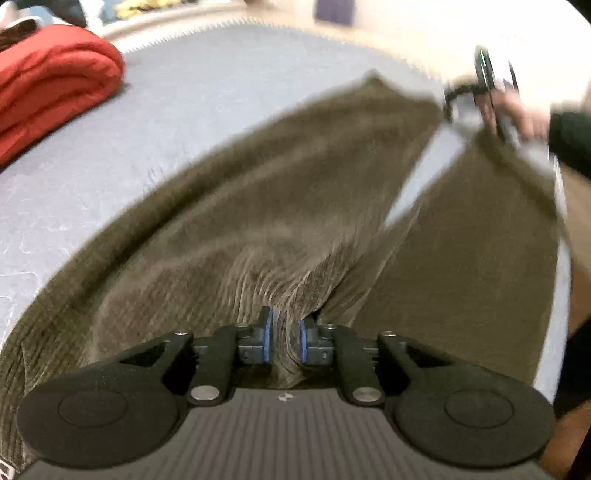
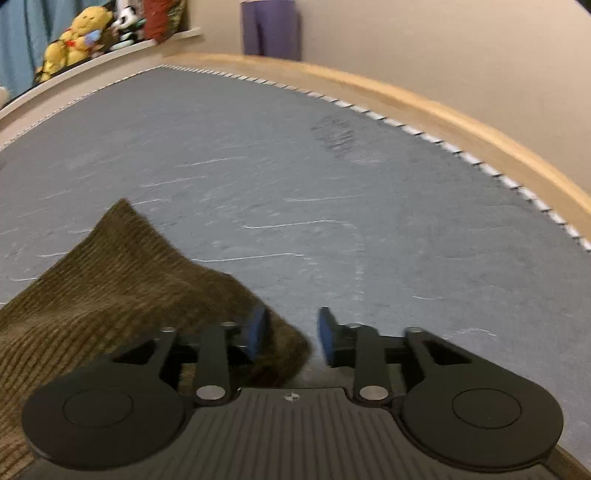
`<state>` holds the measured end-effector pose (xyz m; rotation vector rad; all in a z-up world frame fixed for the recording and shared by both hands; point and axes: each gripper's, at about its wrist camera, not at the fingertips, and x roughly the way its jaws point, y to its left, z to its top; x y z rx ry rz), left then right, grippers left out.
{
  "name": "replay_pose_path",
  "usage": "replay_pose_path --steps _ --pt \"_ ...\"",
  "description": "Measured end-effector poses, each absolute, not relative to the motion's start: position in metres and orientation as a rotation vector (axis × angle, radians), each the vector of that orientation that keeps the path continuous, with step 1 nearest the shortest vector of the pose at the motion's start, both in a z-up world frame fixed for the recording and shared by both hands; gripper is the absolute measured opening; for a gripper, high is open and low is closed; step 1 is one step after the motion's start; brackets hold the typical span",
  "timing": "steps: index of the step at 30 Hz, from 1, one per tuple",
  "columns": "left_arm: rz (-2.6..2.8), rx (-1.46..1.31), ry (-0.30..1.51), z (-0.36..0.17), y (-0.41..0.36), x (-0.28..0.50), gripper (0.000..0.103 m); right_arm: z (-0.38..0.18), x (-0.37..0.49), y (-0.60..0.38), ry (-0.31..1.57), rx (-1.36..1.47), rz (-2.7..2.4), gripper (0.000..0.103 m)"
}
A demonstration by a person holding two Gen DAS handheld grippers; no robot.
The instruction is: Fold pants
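Note:
Olive-brown corduroy pants (image 1: 277,192) lie spread on a grey mat (image 1: 192,96), legs stretching away toward the far right. My left gripper (image 1: 284,338) is shut on a bunched fold of the pants near the waist. The right gripper (image 1: 491,85) shows blurred in the left wrist view at the end of the right leg, which is lifted there. In the right wrist view my right gripper (image 2: 291,334) is open; a pants leg end (image 2: 122,280) lies under and beside its left finger (image 2: 258,328), not pinched.
A folded red blanket (image 1: 51,88) lies at the mat's far left. A wooden border (image 2: 406,96) and a beige wall edge the mat on the far side. Stuffed toys (image 2: 85,33) sit on a ledge at the back left. Bare grey mat (image 2: 332,203) lies ahead of the right gripper.

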<state>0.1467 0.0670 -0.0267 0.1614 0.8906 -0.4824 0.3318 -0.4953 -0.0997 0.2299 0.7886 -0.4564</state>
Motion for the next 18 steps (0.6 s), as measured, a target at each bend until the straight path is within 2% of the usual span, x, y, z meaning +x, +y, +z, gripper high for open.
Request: replay_pose_path --steps 4,6,8,12,13,16,18 --pt "-0.450 -0.019 0.841 -0.026 0.081 0.155 0.016 -0.073 0.311 -0.494 0.746 0.237 -0.455 0.042" --pt "-0.411 -0.070 0.954 -0.055 0.082 0.168 0.016 -0.052 0.297 -0.489 0.709 0.253 -0.426 0.042" --pt "-0.309 0.011 1.057 -0.078 0.078 0.170 0.019 -0.028 0.283 -0.478 0.675 0.262 -0.380 0.043" --pt "-0.291 -0.159 0.956 -0.043 0.095 0.163 0.021 0.029 0.244 -0.446 0.593 0.258 -0.231 0.050" --pt "-0.290 -0.178 0.926 -0.033 0.096 0.158 0.024 0.042 0.231 -0.435 0.570 0.249 -0.190 0.052" --pt "-0.283 -0.212 0.845 -0.004 0.100 0.137 0.057 0.074 0.190 -0.404 0.513 0.218 -0.069 0.060" --pt "-0.271 -0.202 0.810 0.006 0.099 0.121 0.060 0.088 0.163 -0.385 0.494 0.209 0.005 0.062"
